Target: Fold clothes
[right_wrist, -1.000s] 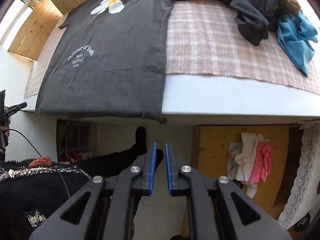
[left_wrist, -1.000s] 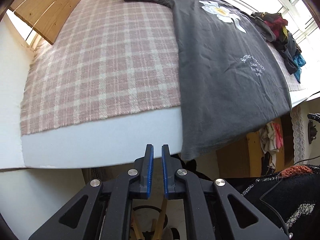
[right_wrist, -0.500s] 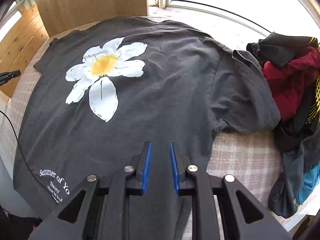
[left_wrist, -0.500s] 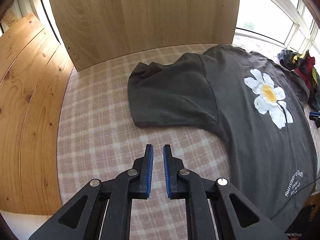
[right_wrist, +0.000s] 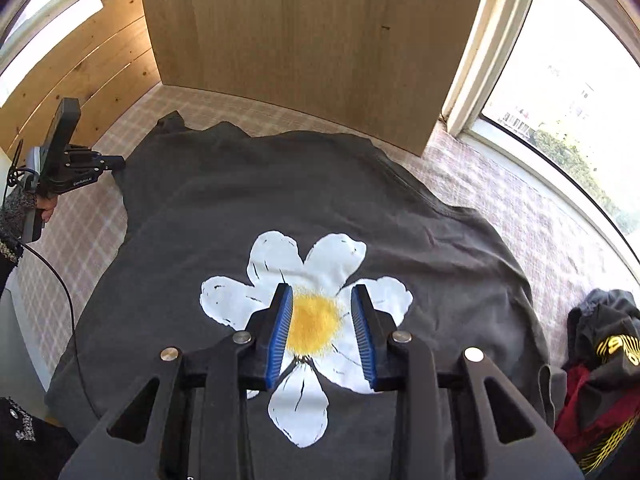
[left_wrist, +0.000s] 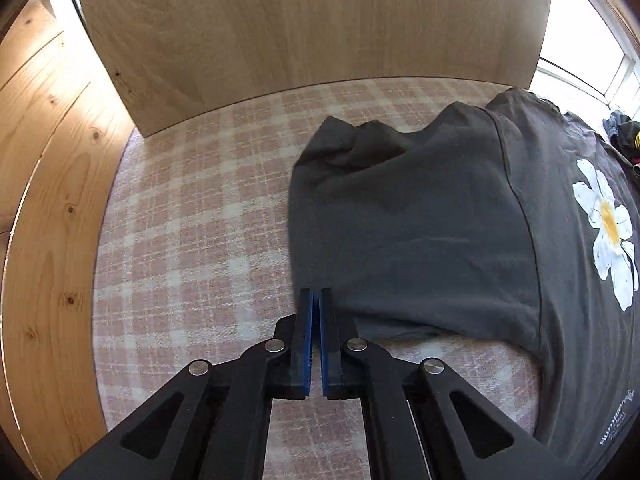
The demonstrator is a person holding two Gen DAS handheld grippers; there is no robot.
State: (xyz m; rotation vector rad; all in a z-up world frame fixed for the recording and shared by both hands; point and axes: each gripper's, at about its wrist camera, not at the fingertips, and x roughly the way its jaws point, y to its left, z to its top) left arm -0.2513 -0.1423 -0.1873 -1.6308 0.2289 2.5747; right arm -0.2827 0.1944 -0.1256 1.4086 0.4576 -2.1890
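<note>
A dark grey T-shirt [right_wrist: 208, 216] with a white daisy print [right_wrist: 320, 264] lies flat on the pink plaid blanket [left_wrist: 192, 220]. Its left sleeve [left_wrist: 400, 216] is spread out, with a rumpled far corner. My left gripper [left_wrist: 316, 293] sits at the sleeve's near hem corner with the pads nearly together on the edge of the cloth. It also shows in the right wrist view as the left gripper [right_wrist: 116, 162], touching the sleeve's edge. My right gripper [right_wrist: 322, 287] hovers open above the daisy's yellow centre, with nothing between its fingers.
A pile of dark, red and yellow clothes [right_wrist: 600, 364] lies at the right edge of the bed. An upright wooden board [right_wrist: 300, 40] stands behind the shirt, wood panelling [left_wrist: 48, 200] is on the left, and a window [right_wrist: 568, 112] is on the right. A person's hand [right_wrist: 42, 210] holds the left gripper.
Both grippers have moved forward over the bed. The left one has come down to the sleeve's hem and narrowed its gap. The right one has opened wide above the daisy.
</note>
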